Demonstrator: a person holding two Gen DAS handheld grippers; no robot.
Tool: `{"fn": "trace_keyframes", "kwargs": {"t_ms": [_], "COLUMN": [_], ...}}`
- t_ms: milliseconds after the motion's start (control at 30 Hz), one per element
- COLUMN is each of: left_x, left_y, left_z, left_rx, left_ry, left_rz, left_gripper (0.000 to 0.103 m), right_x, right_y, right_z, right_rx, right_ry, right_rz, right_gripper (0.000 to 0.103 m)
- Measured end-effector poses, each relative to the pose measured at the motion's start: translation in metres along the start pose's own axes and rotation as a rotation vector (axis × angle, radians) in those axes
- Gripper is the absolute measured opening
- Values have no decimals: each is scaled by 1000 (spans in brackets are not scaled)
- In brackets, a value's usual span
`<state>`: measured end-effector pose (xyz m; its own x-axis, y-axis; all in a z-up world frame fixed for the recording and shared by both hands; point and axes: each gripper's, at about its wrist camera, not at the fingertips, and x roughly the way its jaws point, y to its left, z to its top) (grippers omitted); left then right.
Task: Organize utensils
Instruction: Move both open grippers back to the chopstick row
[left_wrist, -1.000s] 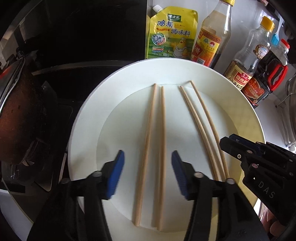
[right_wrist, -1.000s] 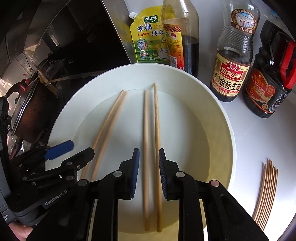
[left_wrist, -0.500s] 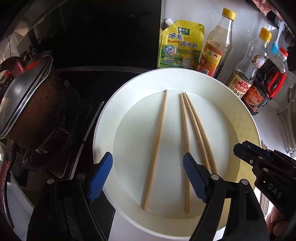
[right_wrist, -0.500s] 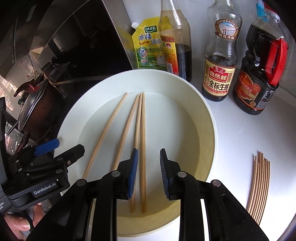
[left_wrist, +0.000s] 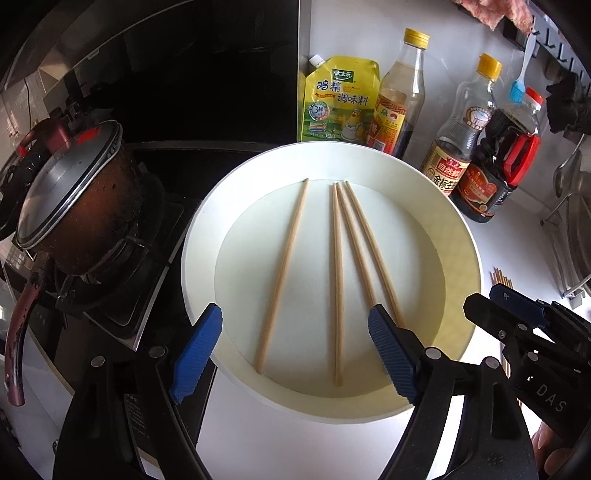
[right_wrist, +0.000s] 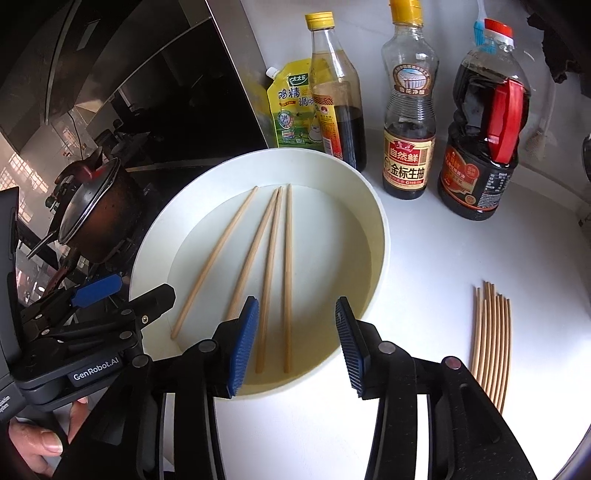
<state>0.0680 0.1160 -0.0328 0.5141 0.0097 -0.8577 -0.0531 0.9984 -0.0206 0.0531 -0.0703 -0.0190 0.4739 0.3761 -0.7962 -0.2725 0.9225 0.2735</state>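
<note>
Chopsticks (left_wrist: 338, 280) lie loose in the white plate (left_wrist: 461, 236) on the worktop; left gripper (left_wrist: 295, 350) and right gripper (right_wrist: 295, 343) hover wide, empty. Best: straddle one stick mid-length, then close squarely.

Four pale wooden chopsticks (left_wrist: 338, 284) lie flat in the white plate (left_wrist: 461, 236), just ahead of both open tongs. One lies alone on the left tongs' side; three fan out from close-set far tips. A bundle of thin sticks (right_wrist: 493, 339) lies on the counter right of the right tongs.
</note>
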Motion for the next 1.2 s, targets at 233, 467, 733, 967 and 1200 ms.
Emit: {"fn": "trace_keyframes", "kwargs": {"t_ms": [233,467,733,967,1200], "left_x": [-14,-22,-27,-26,-16], "left_y": [-25,-58,-104,-143,-175], "left_z": [-16,-31,-48,-61,-75], "left_rx": [16,65,141,187,227], "left_ry": [-17,-13,-10,-10,-13], "left_rz": [-16,-48,-107,-158,-181], "left_gripper": [87,87,87,87,88], "right_x": [-20,-42,-66,-71,-57], "right_y": [-28,-72,-129,-168,-186], "right_z": [-27,-60,-96,-120,-135], "right_rx": [36,118,198,239,211], "right_ry": [-9,1,-13,-10,2], "right_rz": [-14,-66,-159,-233,-259], "right_gripper": [48,52,54,54,54]}}
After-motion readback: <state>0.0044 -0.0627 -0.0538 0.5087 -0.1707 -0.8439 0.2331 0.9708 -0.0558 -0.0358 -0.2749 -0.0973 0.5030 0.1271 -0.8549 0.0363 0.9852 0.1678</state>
